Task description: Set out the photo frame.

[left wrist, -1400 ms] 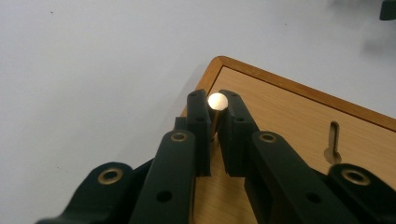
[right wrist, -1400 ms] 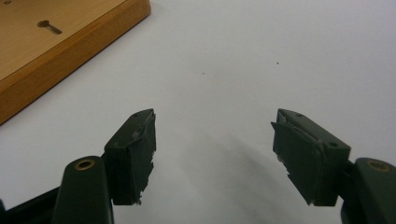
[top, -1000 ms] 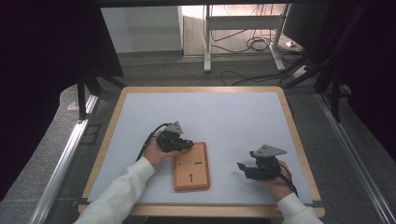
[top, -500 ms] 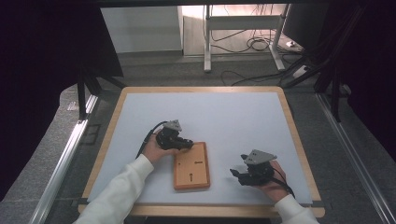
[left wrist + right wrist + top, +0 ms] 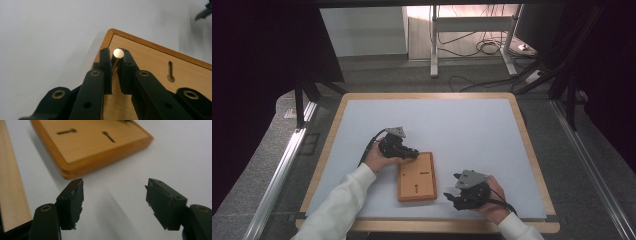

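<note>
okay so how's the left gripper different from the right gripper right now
The left gripper has its jaws nearly together, pinching a small brass-coloured pin; the right gripper has its jaws wide apart with nothing between them. The left gripper sits over the far left corner of the wooden board; the right gripper is off the board, over the white table surface near its right edge. Both have black jaws and are hand-held.

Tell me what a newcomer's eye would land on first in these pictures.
First, the orange wooden board with keyhole slots, lying near the front of the pale blue table. Next, the left claw, clamped on a small brass pin with a shiny round head, right over the board's corner. Last, the right claw, jaws wide apart with nothing between them, low over the table just beside the board's edge.
</note>
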Demonstrator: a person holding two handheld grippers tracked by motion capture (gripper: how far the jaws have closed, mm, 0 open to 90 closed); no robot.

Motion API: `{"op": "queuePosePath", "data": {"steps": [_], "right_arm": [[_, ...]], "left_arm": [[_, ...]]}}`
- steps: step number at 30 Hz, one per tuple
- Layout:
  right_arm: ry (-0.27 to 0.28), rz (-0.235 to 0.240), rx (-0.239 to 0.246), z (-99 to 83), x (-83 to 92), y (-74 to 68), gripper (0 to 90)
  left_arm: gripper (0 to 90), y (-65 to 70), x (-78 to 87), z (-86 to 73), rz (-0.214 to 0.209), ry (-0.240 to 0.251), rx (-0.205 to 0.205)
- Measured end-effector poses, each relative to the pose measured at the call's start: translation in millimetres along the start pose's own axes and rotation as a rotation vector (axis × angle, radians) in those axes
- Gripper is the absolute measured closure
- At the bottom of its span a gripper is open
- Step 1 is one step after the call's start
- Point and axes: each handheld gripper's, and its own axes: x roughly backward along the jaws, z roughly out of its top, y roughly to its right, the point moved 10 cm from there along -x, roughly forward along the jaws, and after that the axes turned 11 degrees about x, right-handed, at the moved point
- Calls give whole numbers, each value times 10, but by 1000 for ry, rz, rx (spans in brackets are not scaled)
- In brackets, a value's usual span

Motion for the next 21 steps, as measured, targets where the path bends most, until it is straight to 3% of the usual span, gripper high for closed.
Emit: {"op": "queuePosePath", "data": {"steps": [4,5,7,9,14,21], "right_arm": [[2,16,34,106,-58,-126,266],[2,37,76,204,-115,-257,250],[-1,37,88,218,-128,-276,246],[-30,16,138,291,-222,-353,233],[-45,-3,157,325,-307,-369,225],[-75,-33,227,406,-444,-403,222]], "left_arm": [[831,-3,0,-1,-4,-3,1],[831,-3,-2,2,-8,0,5],[831,-5,-3,4,-11,1,8],[831,-9,-2,7,-17,-2,14],[830,-14,-3,10,-24,-4,19],[828,-20,-1,10,-30,-6,22]]}}
